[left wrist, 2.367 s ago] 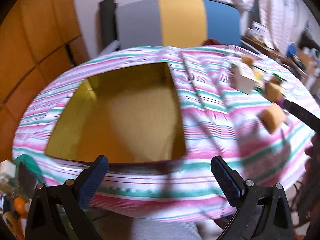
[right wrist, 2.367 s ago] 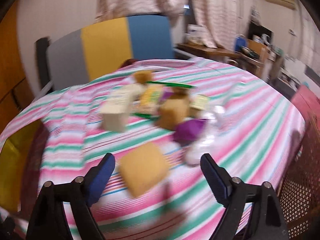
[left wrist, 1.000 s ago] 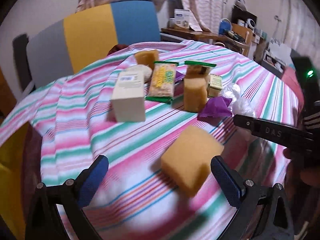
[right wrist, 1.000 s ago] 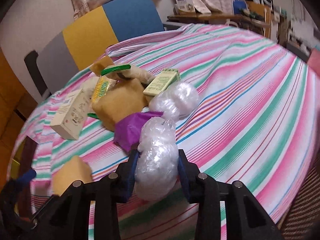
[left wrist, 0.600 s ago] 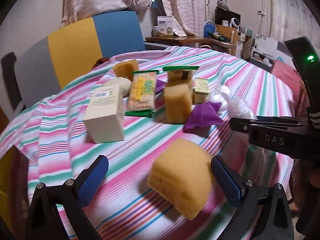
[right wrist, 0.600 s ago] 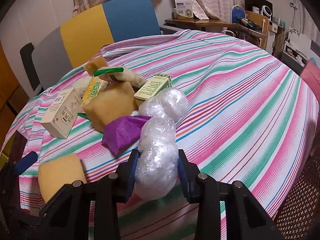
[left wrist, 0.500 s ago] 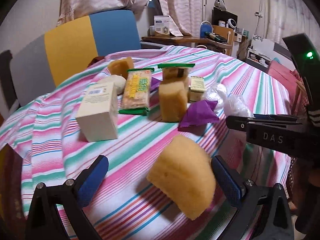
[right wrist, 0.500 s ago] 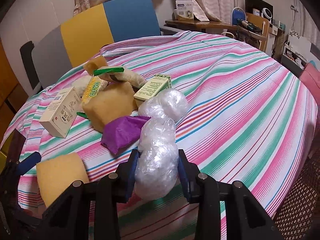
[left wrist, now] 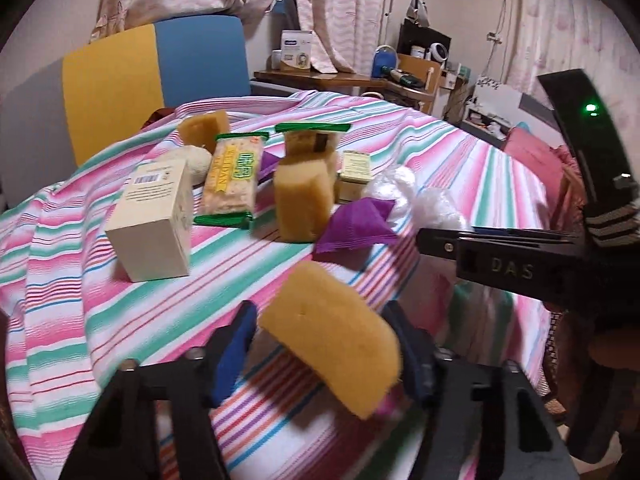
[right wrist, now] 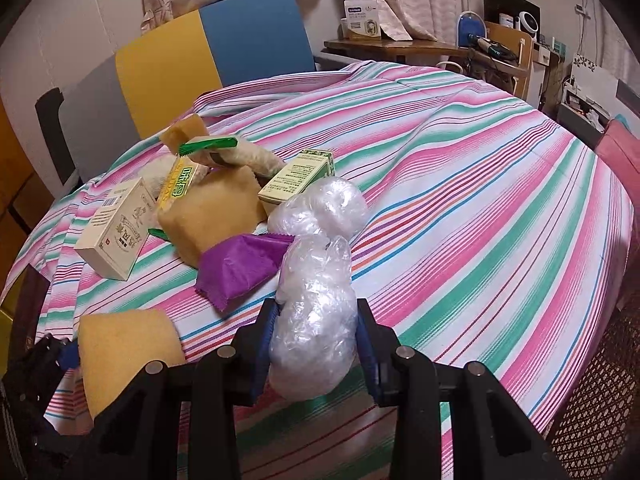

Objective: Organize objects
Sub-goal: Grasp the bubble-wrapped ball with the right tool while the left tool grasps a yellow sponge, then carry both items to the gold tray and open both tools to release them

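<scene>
- The yellow sponge (left wrist: pixel 332 336) sits tilted on the striped tablecloth (left wrist: pixel 80 304) at the near edge of the table, right between the blue pads of the left claw (left wrist: pixel 324 356).
- The left claw's jaws are closing around that sponge; the pad on one side looks to be against it, but whether both pads press it I cannot tell for sure.
- The same sponge shows at the lower left of the right wrist view (right wrist: pixel 128 344), with the left claw's dark frame beside it.
- The right claw (right wrist: pixel 316 344) is clenched on a clear plastic bundle (right wrist: pixel 316 320), its blue pads pressing both sides of the crinkled wrap.
- A second lump of clear plastic (right wrist: pixel 320 208) lies just beyond, touching the held one.
- A purple packet (right wrist: pixel 240 264) lies on the cloth just beside the bundle, its corner under the plastic.
- Behind it stands a second sponge (right wrist: pixel 212 216), upright, with a small green-printed carton (right wrist: pixel 296 180) leaning near it.
- A cream box (left wrist: pixel 154 224) with a barcode on top stands to the left of the heap, apart from the near sponge.
- A cracker pack with green ends (left wrist: pixel 232 178) leans between the cream box and the upright sponge.
- A further sponge piece (left wrist: pixel 204 126) lies at the back of the pile.
- Past the table stands a chair with grey, yellow and blue panels (right wrist: pixel 208 40), then curtains and a cluttered wooden desk (right wrist: pixel 400 46).
</scene>
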Demonstrator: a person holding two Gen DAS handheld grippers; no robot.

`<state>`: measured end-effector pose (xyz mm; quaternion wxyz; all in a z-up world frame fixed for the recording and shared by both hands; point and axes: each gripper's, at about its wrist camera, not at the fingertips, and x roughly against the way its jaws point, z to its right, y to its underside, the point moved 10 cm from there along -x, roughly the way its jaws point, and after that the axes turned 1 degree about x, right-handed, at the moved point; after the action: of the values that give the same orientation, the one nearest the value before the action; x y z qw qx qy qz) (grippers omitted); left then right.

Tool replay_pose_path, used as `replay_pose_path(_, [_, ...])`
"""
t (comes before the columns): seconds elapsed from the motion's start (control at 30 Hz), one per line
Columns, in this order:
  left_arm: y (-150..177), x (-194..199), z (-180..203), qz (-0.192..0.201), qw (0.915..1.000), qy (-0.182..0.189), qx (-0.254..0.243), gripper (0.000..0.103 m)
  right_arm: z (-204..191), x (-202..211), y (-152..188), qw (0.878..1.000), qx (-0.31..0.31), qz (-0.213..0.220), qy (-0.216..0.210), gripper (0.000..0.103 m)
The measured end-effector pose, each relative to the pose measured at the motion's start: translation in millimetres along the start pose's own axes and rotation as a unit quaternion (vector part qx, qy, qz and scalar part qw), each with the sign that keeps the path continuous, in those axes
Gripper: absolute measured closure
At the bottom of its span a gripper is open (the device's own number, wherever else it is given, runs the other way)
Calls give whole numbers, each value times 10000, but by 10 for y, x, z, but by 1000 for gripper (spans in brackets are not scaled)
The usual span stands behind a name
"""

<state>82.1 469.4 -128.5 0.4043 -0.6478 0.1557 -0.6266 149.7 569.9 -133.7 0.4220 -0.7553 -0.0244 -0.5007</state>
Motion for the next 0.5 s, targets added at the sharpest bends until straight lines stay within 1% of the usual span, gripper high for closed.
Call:
replay_pose_path(0.03, [8, 18, 9, 15, 10000, 75, 28, 48, 1, 6, 0, 10000, -7, 6, 2, 66])
replay_pose_path(0.17, [50, 92, -37, 54, 9997, 138, 207, 50, -37, 52, -8, 10000, 20, 70, 2, 66])
replay_pose_path(0.4, [176, 289, -263, 166, 9985, -50, 526, 51, -230, 145, 41, 9998, 141, 156, -53, 65])
replay_pose_path(0.5, [232, 433, -405, 303, 9967, -219, 717, 51, -354, 172, 118, 9996, 221, 124, -123, 65])
